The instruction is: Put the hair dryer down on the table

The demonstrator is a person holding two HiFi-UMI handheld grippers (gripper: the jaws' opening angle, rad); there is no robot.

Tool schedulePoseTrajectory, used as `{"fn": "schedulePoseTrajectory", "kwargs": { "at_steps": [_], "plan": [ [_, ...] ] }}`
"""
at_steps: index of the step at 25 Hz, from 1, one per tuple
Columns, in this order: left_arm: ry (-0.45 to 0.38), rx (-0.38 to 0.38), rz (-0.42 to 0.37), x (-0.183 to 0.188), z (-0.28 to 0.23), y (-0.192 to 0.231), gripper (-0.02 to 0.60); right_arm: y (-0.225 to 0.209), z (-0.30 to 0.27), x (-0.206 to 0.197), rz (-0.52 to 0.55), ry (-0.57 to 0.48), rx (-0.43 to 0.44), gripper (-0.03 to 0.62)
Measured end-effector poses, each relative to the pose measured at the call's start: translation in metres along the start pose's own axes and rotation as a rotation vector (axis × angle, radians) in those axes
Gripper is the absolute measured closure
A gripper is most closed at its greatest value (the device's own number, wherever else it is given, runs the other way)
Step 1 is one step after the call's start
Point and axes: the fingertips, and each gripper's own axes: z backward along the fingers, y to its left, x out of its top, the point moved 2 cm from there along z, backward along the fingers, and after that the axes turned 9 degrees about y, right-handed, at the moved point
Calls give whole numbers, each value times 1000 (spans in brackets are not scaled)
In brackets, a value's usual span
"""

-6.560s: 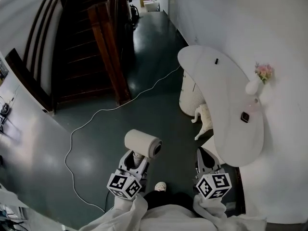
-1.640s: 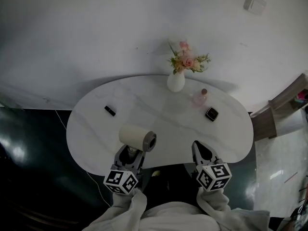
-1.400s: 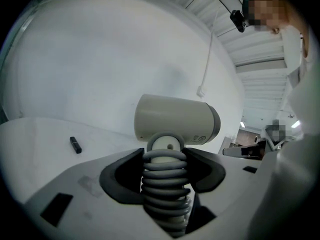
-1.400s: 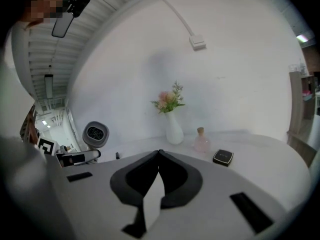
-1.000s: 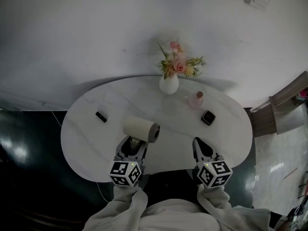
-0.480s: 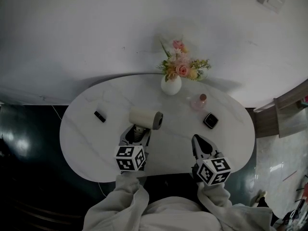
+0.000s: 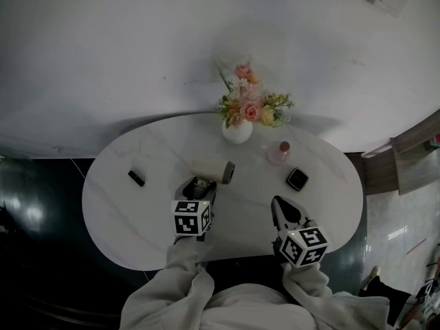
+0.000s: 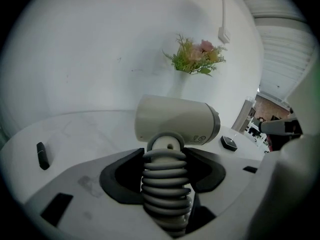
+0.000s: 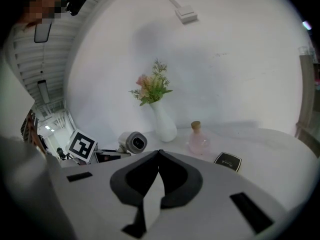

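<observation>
The hair dryer [image 7: 213, 169] has a cream barrel and a grey ribbed handle [image 8: 165, 184]. My left gripper [image 7: 198, 184] is shut on that handle, its dark pads [image 8: 122, 176] pressing both sides. The barrel [image 8: 175, 120] lies crosswise beyond the jaws, low over the white table [image 7: 130, 215], just in front of the vase. I cannot tell whether it touches the tabletop. The right gripper view shows the dryer [image 9: 134, 142] from its nozzle end. My right gripper [image 7: 282, 208] hovers over the table's near right part, shut with nothing held [image 9: 159, 153].
A white vase of pink flowers [image 7: 237, 130] stands at the table's back by the wall. A pink bottle [image 7: 278, 153] and a black square case [image 7: 296, 179] sit to its right. A small black object [image 7: 136, 178] lies at the left. Dark floor surrounds the table.
My left gripper has carried the dryer forward over the table toward the vase and lower. The right gripper has barely moved.
</observation>
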Motion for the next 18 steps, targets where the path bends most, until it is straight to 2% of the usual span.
{"fn": "schedulePoseTrajectory", "kwargs": {
  "at_steps": [18],
  "plan": [
    [137,93,28,2,-51,20,347,-22,-12,3,-54,20,-6,544]
  ]
}}
